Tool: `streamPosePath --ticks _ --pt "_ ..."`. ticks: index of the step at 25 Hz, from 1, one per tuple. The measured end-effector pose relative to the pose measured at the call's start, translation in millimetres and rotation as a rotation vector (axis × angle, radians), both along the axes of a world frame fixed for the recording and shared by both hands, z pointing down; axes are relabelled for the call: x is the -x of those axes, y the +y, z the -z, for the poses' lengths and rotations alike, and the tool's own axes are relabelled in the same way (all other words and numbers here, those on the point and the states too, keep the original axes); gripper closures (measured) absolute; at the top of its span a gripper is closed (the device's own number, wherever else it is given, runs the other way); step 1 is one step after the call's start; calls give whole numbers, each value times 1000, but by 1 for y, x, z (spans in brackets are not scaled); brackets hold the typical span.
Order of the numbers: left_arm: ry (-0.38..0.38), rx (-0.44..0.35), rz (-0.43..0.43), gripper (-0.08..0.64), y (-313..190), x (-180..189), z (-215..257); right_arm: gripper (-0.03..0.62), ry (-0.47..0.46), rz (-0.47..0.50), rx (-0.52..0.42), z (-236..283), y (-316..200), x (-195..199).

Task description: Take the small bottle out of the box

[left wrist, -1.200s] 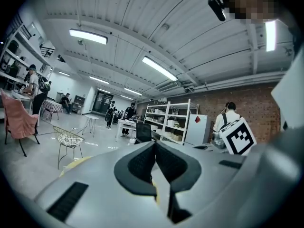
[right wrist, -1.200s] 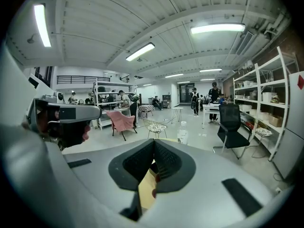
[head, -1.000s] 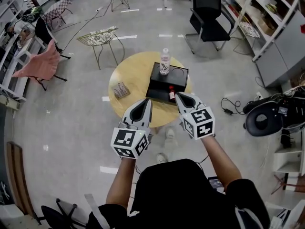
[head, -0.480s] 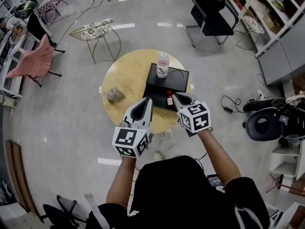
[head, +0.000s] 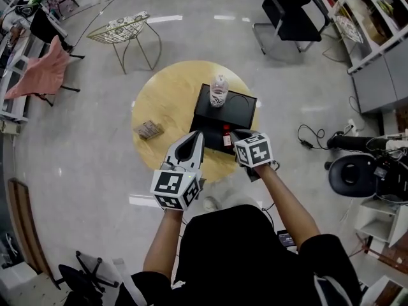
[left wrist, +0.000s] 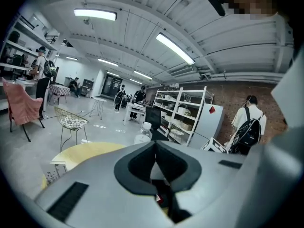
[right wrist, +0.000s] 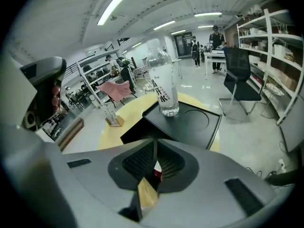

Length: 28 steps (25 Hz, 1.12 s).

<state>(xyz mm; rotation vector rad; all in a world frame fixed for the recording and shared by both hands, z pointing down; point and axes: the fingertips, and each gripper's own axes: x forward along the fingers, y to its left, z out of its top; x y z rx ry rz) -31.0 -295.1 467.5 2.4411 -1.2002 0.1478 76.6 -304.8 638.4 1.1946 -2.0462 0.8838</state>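
One small bottle (head: 226, 136) stood in the near open part of the one black box (head: 237, 115) on a round table (head: 164, 99). One water bottle (head: 218, 92) stood on the box's top. Left gripper (head: 198, 134) and right gripper (head: 236, 134) were both clenched and empty, close to the box.

Head view steeply down on table (head: 159, 101), gripper views low at its near edge, all sharing water bottle (head: 218, 91) on box (head: 239, 110).

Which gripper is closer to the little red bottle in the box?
Right. The right gripper is just beside the bottle; the left gripper is farther off, by the near left corner of the box.
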Motion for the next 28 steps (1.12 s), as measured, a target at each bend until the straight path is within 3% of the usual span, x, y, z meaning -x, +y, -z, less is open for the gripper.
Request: streamPosePath --ticks 6,9,18,28 --pt "-7 31 31 549 -14 1 -12 588 31 8 113 -40 -7 -3" --pt "-8 52 37 549 -19 0 -21 531 29 0 174 -58 -8 -4" --pt "-12 105 57 549 -29 -8 -43 456 82 53 307 -101 -9 1" --pt "-23 133 118 549 -42 7 -49 448 176 73 390 -116 -17 5"
